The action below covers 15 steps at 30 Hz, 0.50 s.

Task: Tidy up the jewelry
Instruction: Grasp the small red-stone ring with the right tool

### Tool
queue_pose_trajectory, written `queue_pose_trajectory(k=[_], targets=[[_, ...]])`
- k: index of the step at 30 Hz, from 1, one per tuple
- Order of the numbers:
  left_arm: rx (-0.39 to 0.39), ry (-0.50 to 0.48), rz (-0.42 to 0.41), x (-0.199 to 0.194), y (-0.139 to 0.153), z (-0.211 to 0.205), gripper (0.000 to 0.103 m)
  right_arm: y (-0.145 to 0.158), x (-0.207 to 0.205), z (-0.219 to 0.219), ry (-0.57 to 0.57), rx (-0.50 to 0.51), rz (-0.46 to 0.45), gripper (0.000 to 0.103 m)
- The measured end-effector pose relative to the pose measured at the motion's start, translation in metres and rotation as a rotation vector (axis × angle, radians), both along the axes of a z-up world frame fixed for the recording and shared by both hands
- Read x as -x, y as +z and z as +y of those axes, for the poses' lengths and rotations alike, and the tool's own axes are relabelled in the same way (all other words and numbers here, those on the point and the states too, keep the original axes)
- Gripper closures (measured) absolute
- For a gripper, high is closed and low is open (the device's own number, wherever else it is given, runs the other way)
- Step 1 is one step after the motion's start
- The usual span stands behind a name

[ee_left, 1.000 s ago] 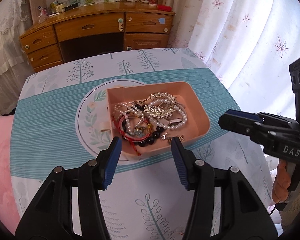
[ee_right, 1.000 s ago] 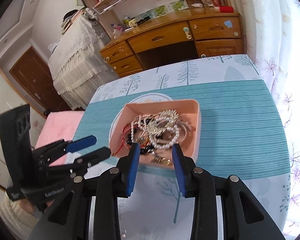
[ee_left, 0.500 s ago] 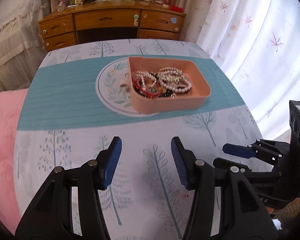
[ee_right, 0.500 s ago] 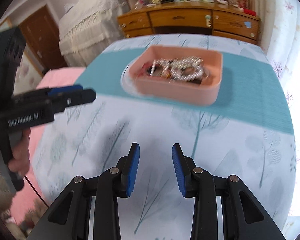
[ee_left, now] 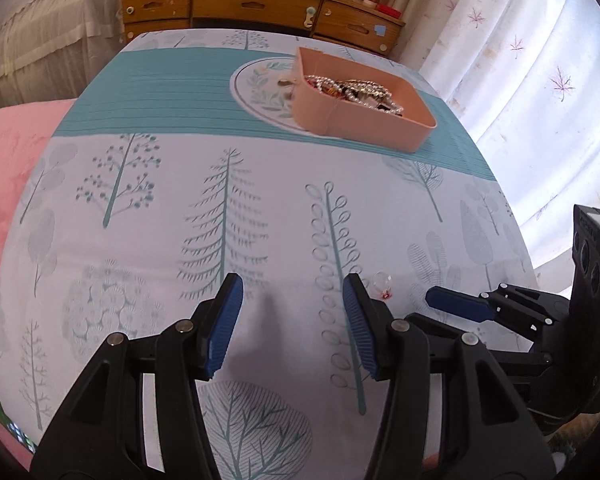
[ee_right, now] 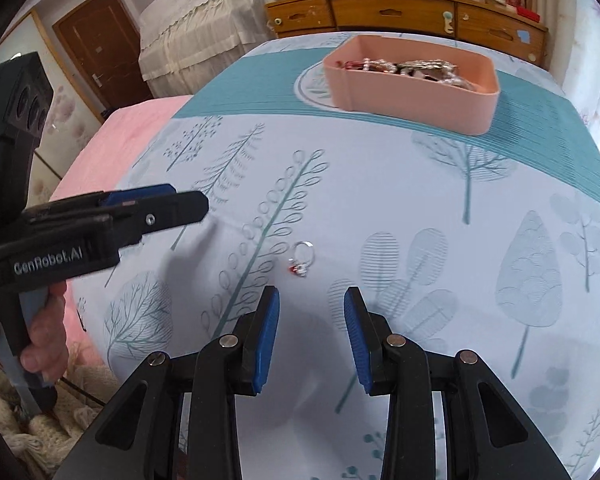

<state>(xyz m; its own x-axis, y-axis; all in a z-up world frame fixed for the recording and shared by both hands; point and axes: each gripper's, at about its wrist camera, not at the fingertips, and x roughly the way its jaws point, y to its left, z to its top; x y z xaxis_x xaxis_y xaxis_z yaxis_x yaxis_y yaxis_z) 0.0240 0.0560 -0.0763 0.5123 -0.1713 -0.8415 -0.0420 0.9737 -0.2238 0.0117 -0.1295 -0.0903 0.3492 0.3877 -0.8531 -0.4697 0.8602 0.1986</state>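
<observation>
A pink tray (ee_left: 364,120) full of pearl strands and beaded bracelets (ee_left: 352,90) stands far back on the tablecloth; it also shows in the right wrist view (ee_right: 412,104). A small silver ring with a red stone (ee_right: 302,260) lies loose on the cloth, just ahead and left of my right gripper (ee_right: 310,336), which is open and empty. In the left wrist view the ring (ee_left: 382,284) lies just right of my left gripper (ee_left: 292,324), also open and empty. The right gripper (ee_left: 456,304) shows at right there.
The table carries a tree-print cloth with a teal band (ee_left: 160,92). A pink bed cover (ee_right: 112,140) lies left of the table. A wooden desk (ee_left: 260,4) stands behind, and white curtains (ee_left: 520,60) hang at right.
Both grippers have pulled back from the pink tray toward the table's near edge and lowered. The loose ring has come into view close to both of them. Both stay open.
</observation>
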Motion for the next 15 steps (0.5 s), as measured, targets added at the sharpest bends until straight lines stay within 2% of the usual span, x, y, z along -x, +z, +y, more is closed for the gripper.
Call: queue_pose_trajectory(k=[6, 11, 15], targets=[[0.038, 0.059, 0.046, 0.006, -0.021, 0.011, 0.054, -0.009, 0.002, 0.020, 0.020, 0.024, -0.024, 0.069], [0.063, 0.089, 0.054, 0.004, -0.027, 0.019, 0.054, -0.010, -0.001, 0.034, 0.047, 0.050, -0.081, 0.069], [0.086, 0.099, 0.049, 0.004, -0.029, 0.025, 0.054, -0.012, -0.001, 0.044, 0.067, 0.100, -0.139, 0.077]])
